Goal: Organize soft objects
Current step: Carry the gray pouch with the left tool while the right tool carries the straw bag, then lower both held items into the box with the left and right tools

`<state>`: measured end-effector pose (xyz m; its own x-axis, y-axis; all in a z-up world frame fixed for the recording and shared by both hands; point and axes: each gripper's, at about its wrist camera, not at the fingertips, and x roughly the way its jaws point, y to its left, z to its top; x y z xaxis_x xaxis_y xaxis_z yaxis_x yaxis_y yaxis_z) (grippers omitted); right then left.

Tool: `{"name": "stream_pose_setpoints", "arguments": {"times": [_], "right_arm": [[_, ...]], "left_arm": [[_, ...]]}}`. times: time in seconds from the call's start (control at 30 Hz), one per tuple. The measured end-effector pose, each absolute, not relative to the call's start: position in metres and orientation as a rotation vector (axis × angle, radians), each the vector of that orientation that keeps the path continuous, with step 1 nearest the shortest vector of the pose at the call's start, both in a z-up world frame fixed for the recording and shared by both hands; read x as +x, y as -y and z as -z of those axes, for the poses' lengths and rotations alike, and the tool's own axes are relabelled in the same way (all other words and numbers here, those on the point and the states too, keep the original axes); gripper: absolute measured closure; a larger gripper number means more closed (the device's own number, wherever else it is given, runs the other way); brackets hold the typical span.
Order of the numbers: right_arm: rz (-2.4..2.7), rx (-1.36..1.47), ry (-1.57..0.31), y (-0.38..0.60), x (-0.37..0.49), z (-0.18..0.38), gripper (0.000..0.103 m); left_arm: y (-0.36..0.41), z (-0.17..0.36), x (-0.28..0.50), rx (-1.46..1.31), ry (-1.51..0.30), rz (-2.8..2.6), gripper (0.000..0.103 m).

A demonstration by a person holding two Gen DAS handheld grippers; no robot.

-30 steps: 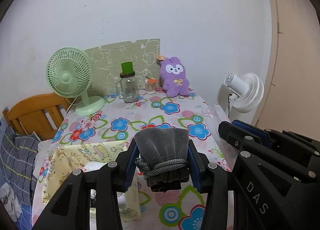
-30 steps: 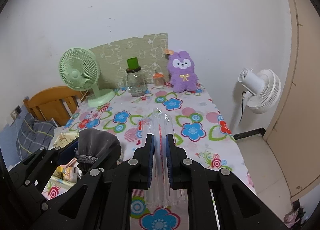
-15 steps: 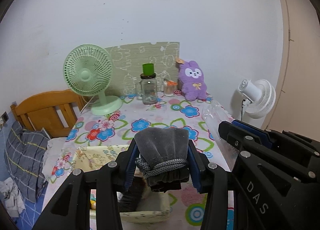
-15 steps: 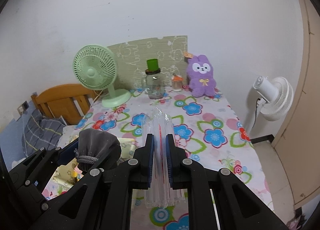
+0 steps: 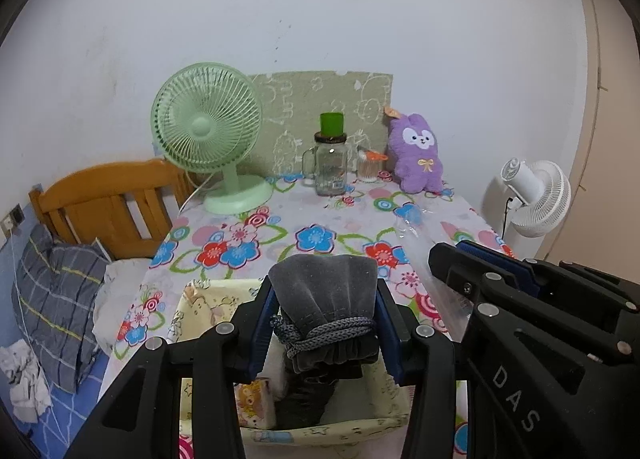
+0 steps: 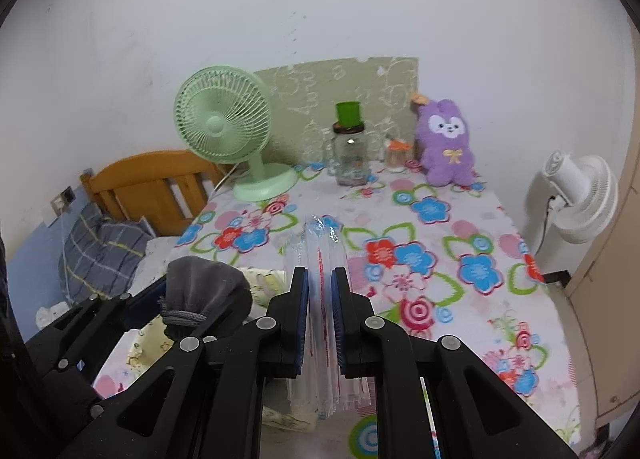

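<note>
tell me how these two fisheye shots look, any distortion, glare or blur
Left wrist view: strong barrel distortion, black corners, the door edge at right bows; the grey pouch in the left gripper is sharp. Right wrist view: same curvature; the clear plastic bag in the right gripper catches small glints, and the glass jar shows one bright spot. Lighting is soft and even in both.
</note>
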<state>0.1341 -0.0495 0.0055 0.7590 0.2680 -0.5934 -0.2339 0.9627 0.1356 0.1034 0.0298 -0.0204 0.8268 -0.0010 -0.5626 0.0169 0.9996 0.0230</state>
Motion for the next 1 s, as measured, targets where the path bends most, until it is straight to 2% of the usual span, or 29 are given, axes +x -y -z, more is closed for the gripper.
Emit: {"name": "stream_pose_setpoints", "arguments": {"times": [0.7,0.93,1.0], "right_arm": [[-0.330,0.014,-0.755,-0.002,0.161,0.033,0.088],[-0.359,0.000,-0.786,-0.018,0.168,0.045,0.088],[-0.370,-0.004,-0.799,-0.023,0.171,0.049,0.088]], "left_arm": [[-0.075,0.060,0.129,0.014,-0.689,-0.017,0.056],[-0.089,0.077,0.139,0.002,-0.743,-0.041,0.053],[-0.093,0.081,0.140,0.003,-0.757,-0.050,0.050]]}}
